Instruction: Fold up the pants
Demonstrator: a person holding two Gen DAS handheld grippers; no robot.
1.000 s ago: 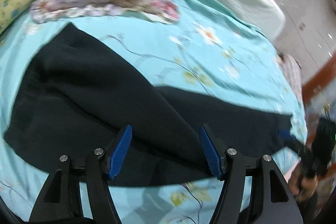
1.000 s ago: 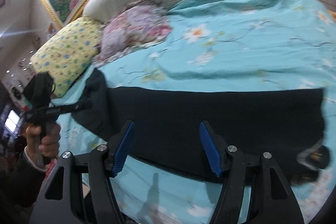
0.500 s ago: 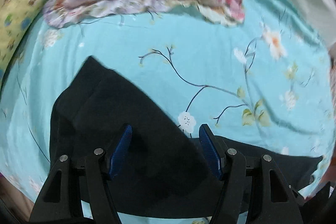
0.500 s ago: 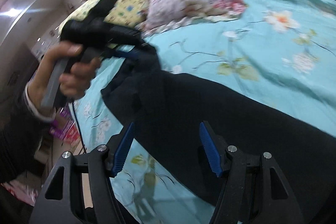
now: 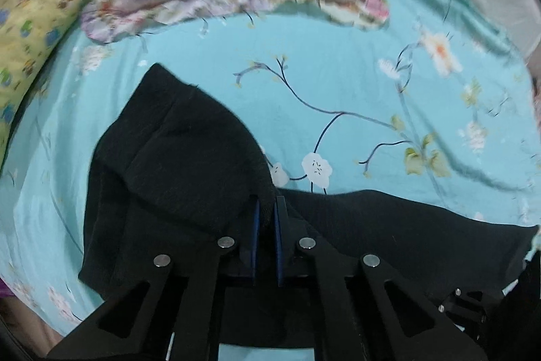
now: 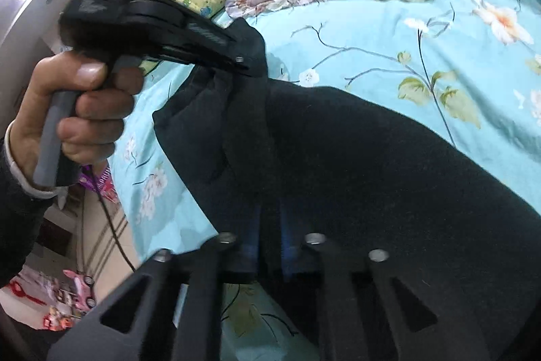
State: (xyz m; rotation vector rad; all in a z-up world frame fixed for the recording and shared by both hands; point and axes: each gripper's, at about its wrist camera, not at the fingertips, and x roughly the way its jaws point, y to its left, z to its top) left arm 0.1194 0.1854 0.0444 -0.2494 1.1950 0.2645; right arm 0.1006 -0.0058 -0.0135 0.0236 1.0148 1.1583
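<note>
Black pants (image 5: pixel 189 164) lie on the teal floral bedsheet (image 5: pixel 338 90). Both grippers, spread a second ago, now pinch folds of the pants: left gripper (image 5: pixel 266 208) at the raised edge, right gripper (image 6: pixel 270 225) nearer the bed's side. Blur and dark cloth obscure the right pads.

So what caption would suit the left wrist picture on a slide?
Left gripper pinching a fold of black pants on a floral turquoise bedsheet.
</note>
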